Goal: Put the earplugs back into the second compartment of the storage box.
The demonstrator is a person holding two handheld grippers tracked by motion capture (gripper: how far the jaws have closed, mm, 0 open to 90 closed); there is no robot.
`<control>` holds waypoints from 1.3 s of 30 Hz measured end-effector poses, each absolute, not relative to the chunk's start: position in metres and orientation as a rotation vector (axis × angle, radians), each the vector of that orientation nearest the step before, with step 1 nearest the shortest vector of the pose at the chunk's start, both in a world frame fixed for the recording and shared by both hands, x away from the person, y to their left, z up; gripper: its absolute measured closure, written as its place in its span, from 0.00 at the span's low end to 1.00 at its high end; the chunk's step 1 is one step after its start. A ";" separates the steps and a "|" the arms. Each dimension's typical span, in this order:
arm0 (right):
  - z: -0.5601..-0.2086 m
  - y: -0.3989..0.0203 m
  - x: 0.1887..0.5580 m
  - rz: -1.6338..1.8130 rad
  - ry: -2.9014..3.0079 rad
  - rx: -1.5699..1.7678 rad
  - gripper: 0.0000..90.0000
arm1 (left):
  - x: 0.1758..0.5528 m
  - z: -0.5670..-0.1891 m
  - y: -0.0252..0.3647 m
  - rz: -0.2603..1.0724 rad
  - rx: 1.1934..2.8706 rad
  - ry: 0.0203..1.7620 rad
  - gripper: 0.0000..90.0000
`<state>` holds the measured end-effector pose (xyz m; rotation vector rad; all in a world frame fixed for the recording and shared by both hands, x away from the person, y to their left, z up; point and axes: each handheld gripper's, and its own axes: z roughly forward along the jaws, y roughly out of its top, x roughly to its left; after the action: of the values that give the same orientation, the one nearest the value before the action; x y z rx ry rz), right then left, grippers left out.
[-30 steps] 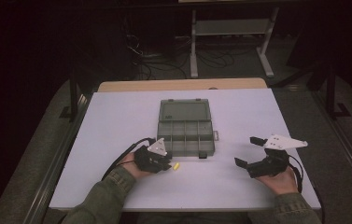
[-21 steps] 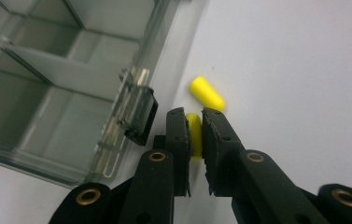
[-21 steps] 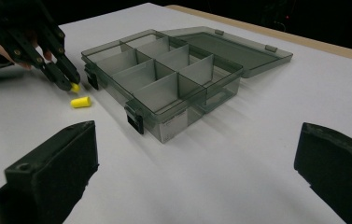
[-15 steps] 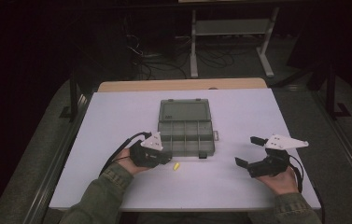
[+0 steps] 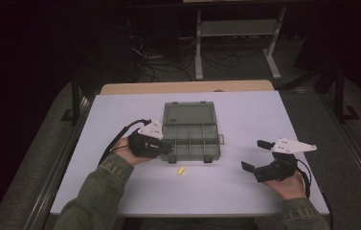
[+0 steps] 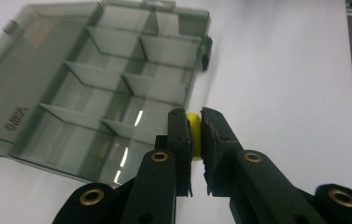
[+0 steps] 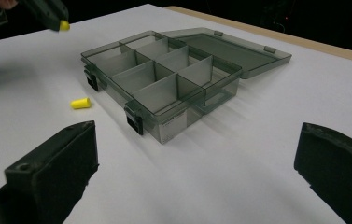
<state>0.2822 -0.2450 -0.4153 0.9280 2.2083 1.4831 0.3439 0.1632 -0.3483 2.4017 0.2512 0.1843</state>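
Note:
A smoky grey compartment box (image 5: 191, 136) lies open in the middle of the white table (image 5: 120, 115), its lid (image 5: 190, 114) folded flat behind it. My left gripper (image 5: 164, 146) hangs at the box's front left corner, shut on a yellow earplug (image 6: 193, 127) over the box's near edge (image 6: 94, 79). A second yellow earplug (image 5: 181, 170) lies on the table just in front of the box (image 7: 164, 79) and appears again (image 7: 80, 103) in the right gripper view. My right gripper (image 5: 256, 154) rests at the right with its jaws wide open and nothing between them.
The box has several compartments that look bare. Cables trail from both grippers towards the table's front edge. Behind the table stand a wooden edge (image 5: 187, 86) and a metal frame (image 5: 238, 28) on a dark floor.
My left gripper has lifted and moved left and away from me, towards the box's front left corner. The loose earplug and the right gripper have stayed put.

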 end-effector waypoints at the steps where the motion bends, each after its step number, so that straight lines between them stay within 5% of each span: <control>1: -0.415 -0.245 0.282 1.484 2.208 0.928 0.00 | 0.346 -0.345 0.163 0.186 2.401 0.253 0.92; 19: -0.416 -0.245 0.283 1.480 2.212 0.932 0.00 | 0.381 -0.322 0.136 0.226 2.450 0.258 0.93; 39: -0.418 -0.245 0.283 1.468 2.225 0.931 0.00 | 0.430 -0.373 0.123 0.236 2.416 0.436 0.93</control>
<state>0.2833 -0.2447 -0.4184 0.9312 2.2249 1.4680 0.4299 0.1233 -0.3733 2.4162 0.4356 0.2361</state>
